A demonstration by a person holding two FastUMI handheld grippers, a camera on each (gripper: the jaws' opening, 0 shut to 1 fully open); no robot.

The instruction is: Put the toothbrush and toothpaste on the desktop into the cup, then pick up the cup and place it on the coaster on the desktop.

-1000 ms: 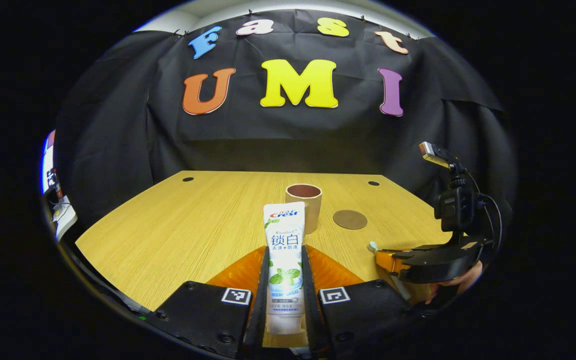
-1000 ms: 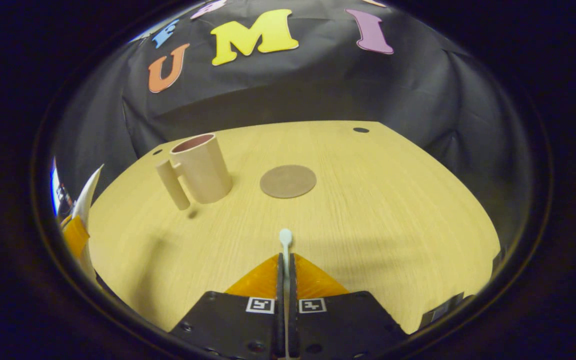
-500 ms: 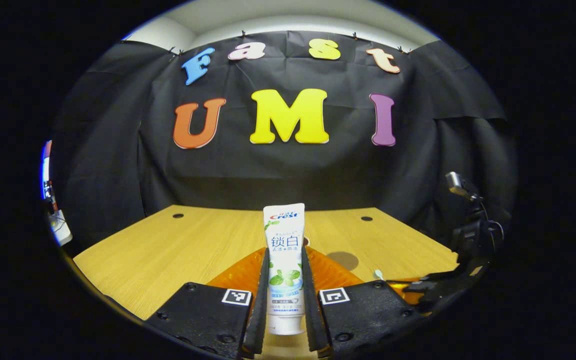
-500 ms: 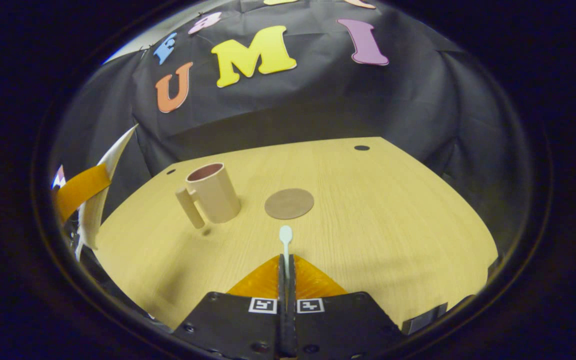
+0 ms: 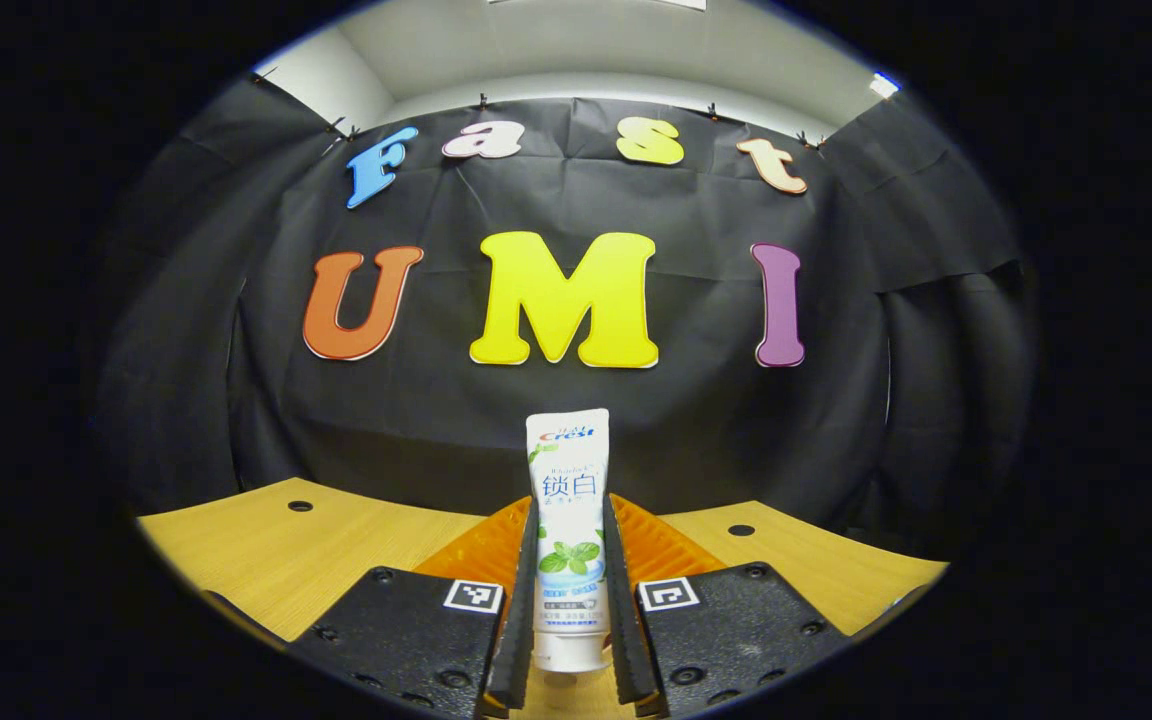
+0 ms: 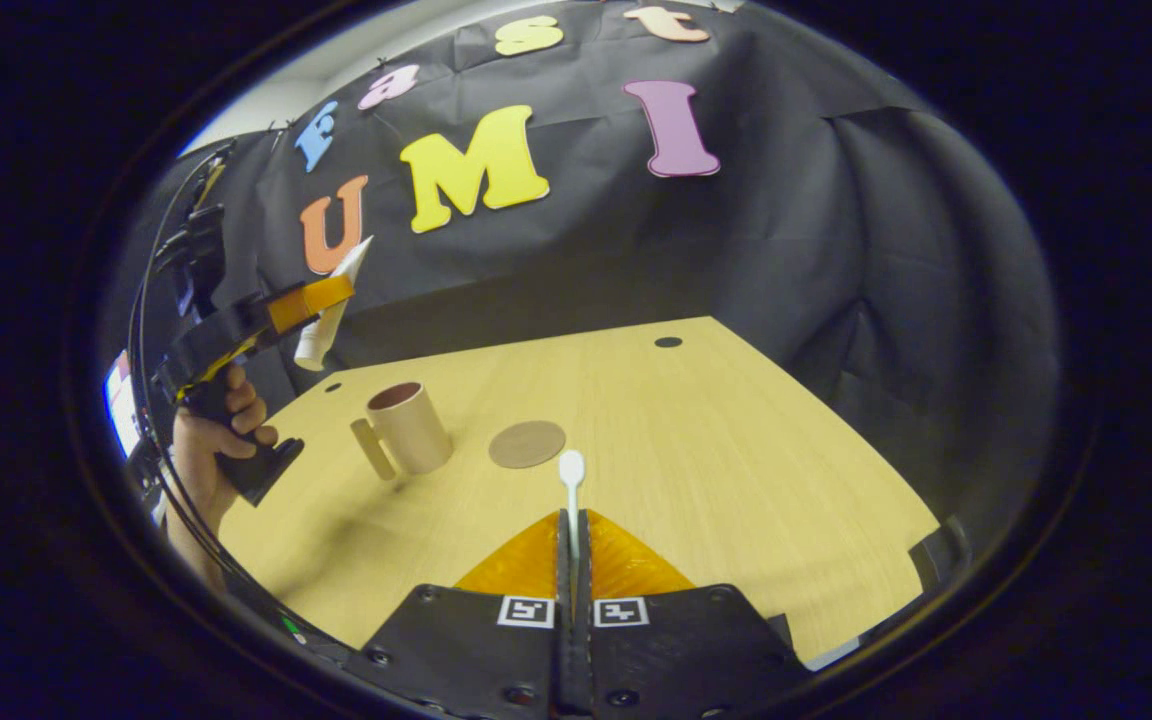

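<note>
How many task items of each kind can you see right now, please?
toothpaste tube: 1
toothbrush: 1
cup: 1
coaster: 1
Total: 4

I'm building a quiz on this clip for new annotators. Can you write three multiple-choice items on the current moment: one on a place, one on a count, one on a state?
1. Where is the coaster?
A. Flat on the desk, beside the cup
B. Under the cup
C. Inside the cup

2. How many handles does the cup have?
A. None
B. One
C. Two

3. What is the state of the toothpaste?
A. Lying on the desk
B. Standing in the cup
C. Clamped in the left tongs, lifted off the desk

Answers:
1 A: the coaster lies bare, apart from the cup.
2 B: a single bar handle shows on the cup's side.
3 C: both fingers press the tube, and the right gripper view shows it held above the desk.
</note>
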